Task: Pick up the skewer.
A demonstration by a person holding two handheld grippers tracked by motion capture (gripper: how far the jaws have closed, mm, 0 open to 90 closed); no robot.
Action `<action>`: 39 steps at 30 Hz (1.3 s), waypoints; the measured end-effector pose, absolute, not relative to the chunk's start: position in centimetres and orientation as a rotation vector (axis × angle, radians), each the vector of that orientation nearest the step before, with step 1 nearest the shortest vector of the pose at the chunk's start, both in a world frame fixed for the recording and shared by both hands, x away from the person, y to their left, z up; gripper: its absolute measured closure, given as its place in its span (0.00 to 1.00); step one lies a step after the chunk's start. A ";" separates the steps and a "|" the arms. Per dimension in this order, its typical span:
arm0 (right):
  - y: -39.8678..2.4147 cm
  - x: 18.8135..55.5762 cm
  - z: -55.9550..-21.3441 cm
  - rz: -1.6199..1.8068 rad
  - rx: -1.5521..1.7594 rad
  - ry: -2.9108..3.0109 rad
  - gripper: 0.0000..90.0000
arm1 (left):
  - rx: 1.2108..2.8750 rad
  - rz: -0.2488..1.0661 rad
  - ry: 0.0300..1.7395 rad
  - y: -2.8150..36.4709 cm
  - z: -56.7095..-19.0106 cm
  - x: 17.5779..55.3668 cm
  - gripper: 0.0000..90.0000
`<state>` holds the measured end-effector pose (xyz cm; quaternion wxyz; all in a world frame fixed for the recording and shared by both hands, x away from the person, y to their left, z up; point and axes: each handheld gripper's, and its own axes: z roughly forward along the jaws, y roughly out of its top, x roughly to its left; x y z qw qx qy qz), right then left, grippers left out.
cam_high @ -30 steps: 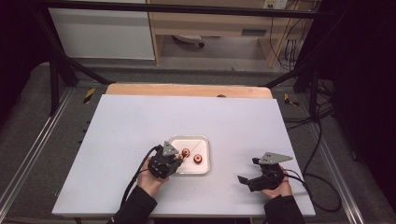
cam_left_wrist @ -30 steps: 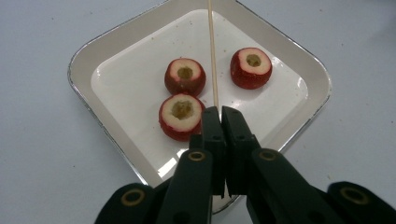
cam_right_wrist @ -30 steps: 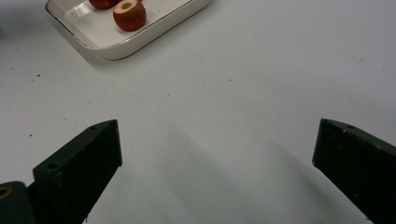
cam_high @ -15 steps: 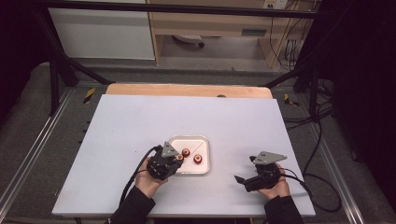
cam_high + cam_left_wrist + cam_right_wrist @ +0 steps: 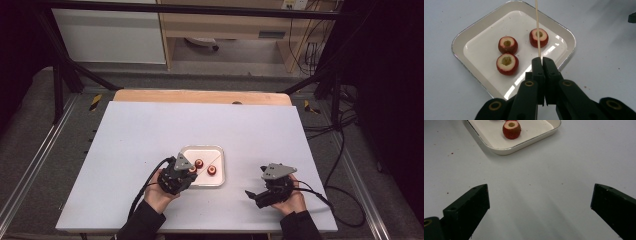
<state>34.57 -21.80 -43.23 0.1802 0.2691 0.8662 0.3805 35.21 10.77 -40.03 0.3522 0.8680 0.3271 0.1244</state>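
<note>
From the high view, the left gripper (image 5: 186, 172) sits at the near-left edge of the white tray (image 5: 218, 152), and part of the tray's contents hides under it, so just two red pieces are clear from up here. The left gripper view settles it: three cored red fruit pieces in the tray, two close together, one at the back (image 5: 508, 45) and one in front (image 5: 507, 64), and a third (image 5: 539, 37) apart on the other side. That same view gives us what the high view can't make out: a thin wooden skewer (image 5: 537, 27) pinched between the left gripper's jaws, which are pressed tight together on it, the stick running up over the third piece.

Over to the right gripper (image 5: 256, 194), held just above the bare white table (image 5: 150, 130), well clear of the tray. Its own view shows the jaws spread wide with nothing between them, and one fruit piece (image 5: 511, 129) sitting in the tray corner ahead.

One tray, one skewer, three fruit pieces, two grippers.
</note>
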 end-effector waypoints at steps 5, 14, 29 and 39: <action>-20.6 34.3 -42.8 1.006 0.663 2.453 0.04 | 2.261 0.319 0.823 10.4 -39.7 35.0 0.99; -18.9 33.8 -42.4 0.914 0.521 2.458 0.07 | 2.305 0.308 0.761 8.4 -39.7 34.9 0.99; -17.4 32.9 -41.6 0.780 0.270 2.443 0.20 | 2.387 0.272 0.642 4.7 -39.4 34.6 0.99; -16.9 32.9 -42.1 0.678 0.064 2.453 0.42 | 2.431 0.250 0.559 2.5 -39.6 34.2 0.99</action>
